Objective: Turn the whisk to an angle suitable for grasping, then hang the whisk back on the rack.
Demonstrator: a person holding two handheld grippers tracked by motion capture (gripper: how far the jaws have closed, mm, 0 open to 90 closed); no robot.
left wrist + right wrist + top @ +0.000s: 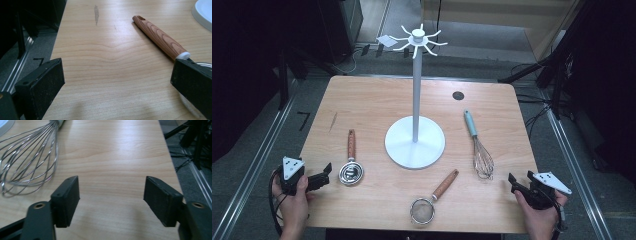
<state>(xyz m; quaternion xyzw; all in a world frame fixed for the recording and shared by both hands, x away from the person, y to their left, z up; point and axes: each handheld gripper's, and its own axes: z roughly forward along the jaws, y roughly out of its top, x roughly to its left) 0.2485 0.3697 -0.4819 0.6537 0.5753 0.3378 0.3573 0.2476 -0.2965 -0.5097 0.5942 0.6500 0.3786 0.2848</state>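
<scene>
A white hook stand (pixel 415 141) rises from the middle of the wooden table (pixel 372 100), its hooks (pixel 418 41) spread at the top. Left of its base lies a wood-handled spoon (pixel 351 165), whose handle (pixel 161 38) runs across the left gripper view. A blue-handled whisk (pixel 478 145) lies right of the stand, and its wires (pixel 27 157) fill the upper left of the right gripper view. A small wood-handled strainer (pixel 432 197) lies near the front edge. My left gripper (pixel 323 176) sits open at the front left corner beside the spoon. My right gripper (pixel 513 181) sits open at the front right, just short of the whisk.
A dark round hole (pixel 458 95) marks the table's far right part. Dark stands and cables (pixel 557 65) surround the table on the floor. The stand's wide round base (pixel 402 150) takes up the table's middle.
</scene>
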